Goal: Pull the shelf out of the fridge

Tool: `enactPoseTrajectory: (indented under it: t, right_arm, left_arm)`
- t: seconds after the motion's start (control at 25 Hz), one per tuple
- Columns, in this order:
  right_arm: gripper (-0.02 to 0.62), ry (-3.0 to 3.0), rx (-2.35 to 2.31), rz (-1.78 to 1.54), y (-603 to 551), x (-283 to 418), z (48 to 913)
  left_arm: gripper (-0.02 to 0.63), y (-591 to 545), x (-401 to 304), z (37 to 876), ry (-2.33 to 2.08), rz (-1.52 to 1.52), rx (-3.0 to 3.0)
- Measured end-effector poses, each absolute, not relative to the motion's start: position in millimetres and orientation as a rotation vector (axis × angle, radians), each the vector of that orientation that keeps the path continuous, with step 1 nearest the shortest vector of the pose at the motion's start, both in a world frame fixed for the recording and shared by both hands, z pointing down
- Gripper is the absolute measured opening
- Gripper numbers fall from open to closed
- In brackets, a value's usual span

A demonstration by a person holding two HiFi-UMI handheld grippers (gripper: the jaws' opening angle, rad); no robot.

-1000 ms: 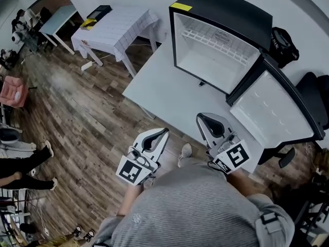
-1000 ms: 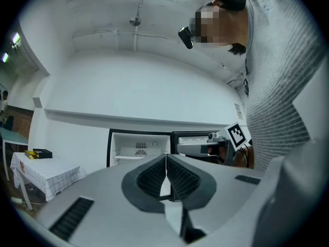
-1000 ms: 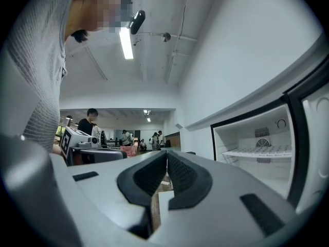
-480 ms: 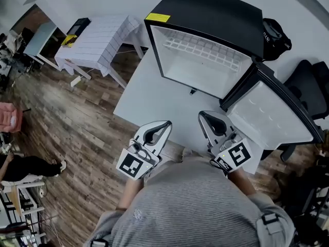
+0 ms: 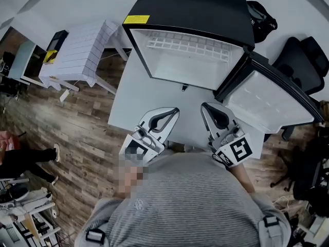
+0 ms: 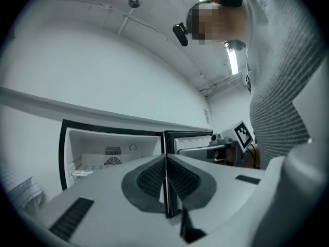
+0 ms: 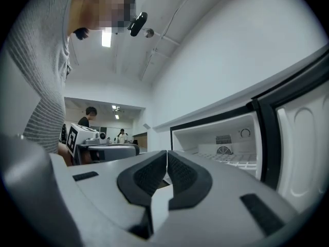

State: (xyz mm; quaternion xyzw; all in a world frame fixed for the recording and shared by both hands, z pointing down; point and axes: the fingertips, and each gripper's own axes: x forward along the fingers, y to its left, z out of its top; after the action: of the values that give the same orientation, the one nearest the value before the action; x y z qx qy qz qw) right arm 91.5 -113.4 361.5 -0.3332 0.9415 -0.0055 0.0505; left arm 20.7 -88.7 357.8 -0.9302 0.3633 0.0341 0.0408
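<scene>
White table (image 5: 138, 107), open fridge (image 5: 200, 9), wire shelf (image 5: 187, 45) inside, well beyond left gripper (image 5: 175, 110) and right gripper (image 5: 204, 106), jaws together, empty

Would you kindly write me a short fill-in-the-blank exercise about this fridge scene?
1. The door of the fridge stands ____.
2. The wire shelf sits ____ the fridge.
3. The left gripper and the right gripper both hold their jaws ____.
4. The fridge rests on a white ____.
Missing words: open; inside; shut; table.
</scene>
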Motion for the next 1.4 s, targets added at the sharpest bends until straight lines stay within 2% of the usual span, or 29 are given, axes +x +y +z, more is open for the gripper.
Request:
enactPoseTrajectory:
  t: [0.6, 1.12, 1.4]
  right_arm:
    - [0.012, 2.711, -1.406, -0.016, -132, 55, 362]
    - [0.012, 2.836, -1.460, 0.105, -140, 38, 371]
    - [0.012, 2.933, -1.462, 0.295, -149, 29, 372]
  left_arm:
    - [0.012, -128, -13, 362, 0.684, 0.119, -2.998]
    - [0.012, -147, -15, 376, 0.665, 0.030, -2.957]
    - [0.012, -161, -22, 378, 0.723, -0.092, -2.817]
